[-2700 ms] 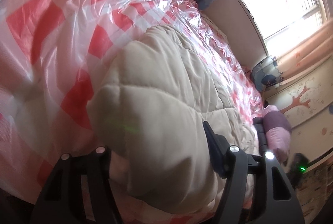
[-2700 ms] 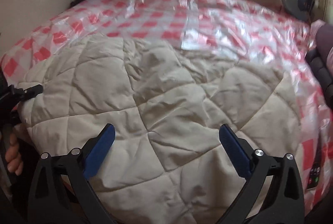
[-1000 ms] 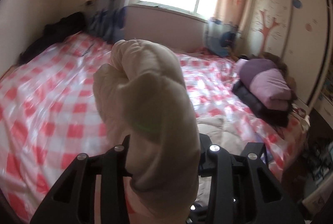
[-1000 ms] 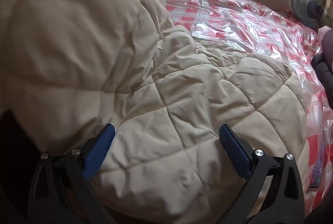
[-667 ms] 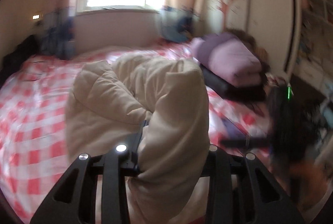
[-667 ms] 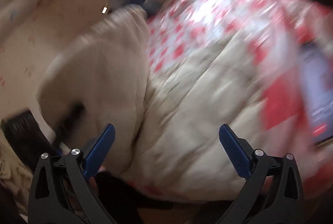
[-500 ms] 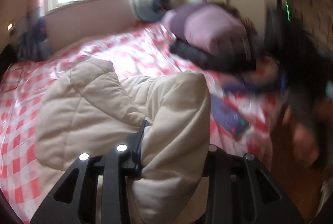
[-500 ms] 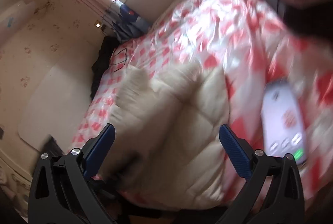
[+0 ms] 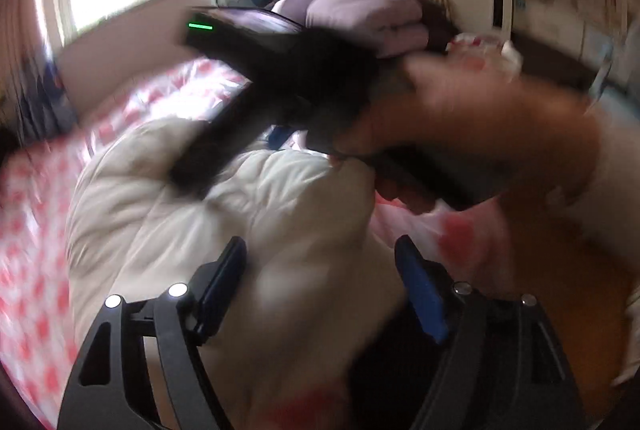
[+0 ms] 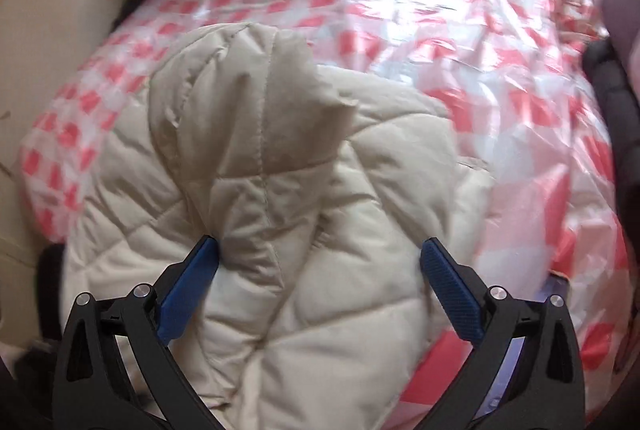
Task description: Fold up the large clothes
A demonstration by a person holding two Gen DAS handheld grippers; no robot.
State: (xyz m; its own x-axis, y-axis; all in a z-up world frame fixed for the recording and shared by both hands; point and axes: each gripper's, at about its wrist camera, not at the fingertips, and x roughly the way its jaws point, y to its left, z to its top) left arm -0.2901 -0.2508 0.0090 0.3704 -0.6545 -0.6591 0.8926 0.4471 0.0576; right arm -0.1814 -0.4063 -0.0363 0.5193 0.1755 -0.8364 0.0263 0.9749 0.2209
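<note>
A red-checked plastic sheet (image 10: pixel 440 42) covers the bed. Both the left gripper (image 9: pixel 320 294) and right gripper (image 10: pixel 320 282) straddle the puffy quilted coat (image 10: pixel 280 214), fingers spread, unclenched. It looks soft, light, slippery; best pinched at a seamed edge.

No legible text, labels, brands or numbers in either view.

Quilted coat (image 10: pixel 280 214) on bed cover (image 10: pixel 460 42), near front edge; folded bedding (image 9: pixel 364 10) at right.

Matt quilted cloth jacket (image 10: pixel 288 214); glossy, crinkled plastic sheet (image 10: pixel 460 42) covering the bed.
</note>
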